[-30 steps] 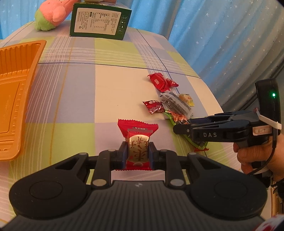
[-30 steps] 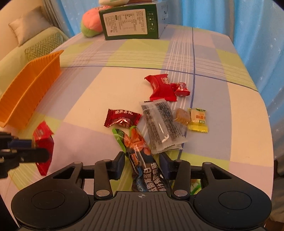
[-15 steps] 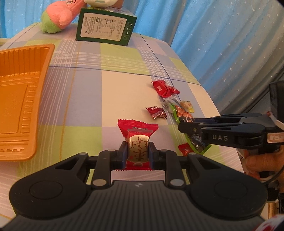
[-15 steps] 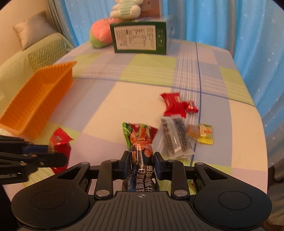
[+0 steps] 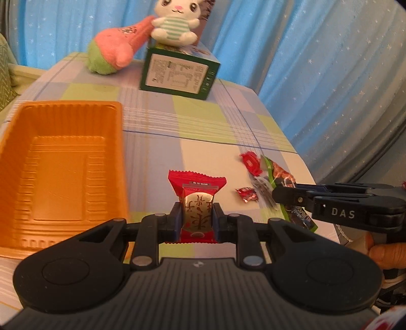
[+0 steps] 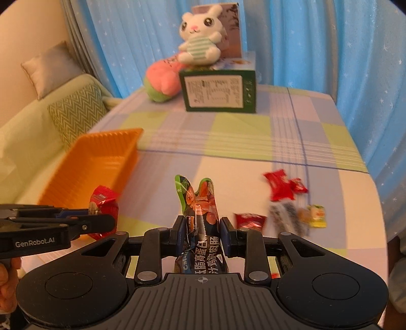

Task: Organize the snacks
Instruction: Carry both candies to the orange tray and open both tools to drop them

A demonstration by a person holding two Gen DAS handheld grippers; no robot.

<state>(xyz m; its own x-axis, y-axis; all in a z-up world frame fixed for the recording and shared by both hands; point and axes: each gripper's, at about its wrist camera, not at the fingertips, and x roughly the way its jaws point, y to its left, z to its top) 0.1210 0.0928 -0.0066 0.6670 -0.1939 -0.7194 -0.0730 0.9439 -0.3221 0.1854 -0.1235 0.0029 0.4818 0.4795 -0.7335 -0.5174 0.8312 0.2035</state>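
Observation:
My left gripper [image 5: 197, 217] is shut on a red wrapped cake snack [image 5: 197, 200], held above the table just right of the empty orange tray [image 5: 61, 142]. My right gripper [image 6: 201, 228] is shut on a long green-and-black sausage packet [image 6: 199, 203], lifted off the table. The right gripper shows in the left wrist view [image 5: 281, 194] at right; the left gripper [image 6: 109, 220] with its red snack [image 6: 104, 205] shows in the right wrist view beside the tray [image 6: 96, 162]. Loose snacks stay on the table: red packets [image 6: 280, 184], a small red candy [image 6: 250, 219], a clear dark packet [image 6: 286, 219], a yellow candy [image 6: 314, 214].
A green box [image 5: 179, 72] stands at the table's far end with a white rabbit plush [image 5: 175, 21] on it and a pink-green plush [image 5: 116, 54] beside it. Blue curtains hang behind. A sofa with cushions [image 6: 76, 111] lies left of the table.
Both grippers have risen and tilted up with their snacks. The right gripper closed on the sausage packet and lifted it off the table. The left gripper has moved closer to the tray.

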